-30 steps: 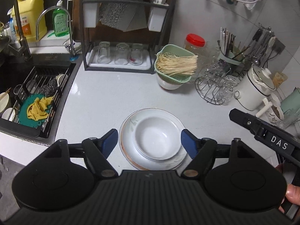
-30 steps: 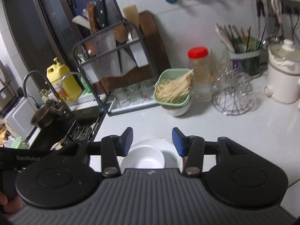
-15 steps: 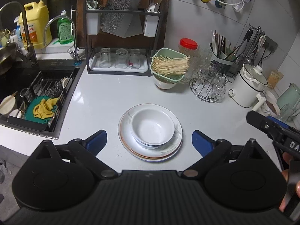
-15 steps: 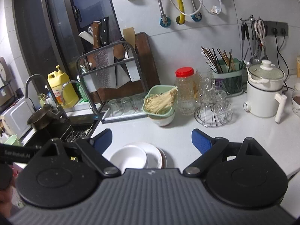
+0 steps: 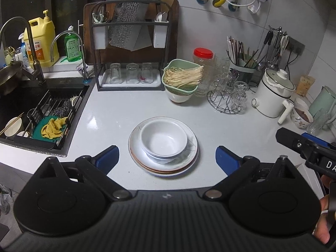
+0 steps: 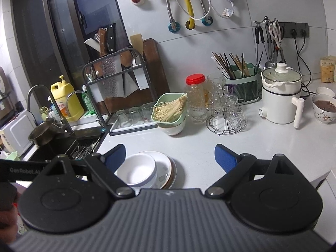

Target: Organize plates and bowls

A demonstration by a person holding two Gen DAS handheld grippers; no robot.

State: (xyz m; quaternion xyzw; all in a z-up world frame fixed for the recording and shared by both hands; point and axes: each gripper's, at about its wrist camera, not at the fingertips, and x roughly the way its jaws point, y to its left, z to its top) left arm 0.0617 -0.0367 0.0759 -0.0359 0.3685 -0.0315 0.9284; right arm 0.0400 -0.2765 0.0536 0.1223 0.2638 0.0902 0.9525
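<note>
White bowls (image 5: 164, 140) sit nested on a stack of plates (image 5: 189, 157) at the centre of the left wrist frame, on the pale desk (image 5: 117, 117) — the same stack shows at lower left in the right wrist view. The left hand-held gripper (image 5: 167, 157) hangs in front of the stack, its blue pads spread wide and holding nothing. The right hand-held gripper (image 6: 170, 157) is likewise spread apart and empty. Toward the upper middle, a green colander of noodles (image 5: 181, 76) rests on a bowl; the sink (image 5: 37, 113) lies at left.
</note>
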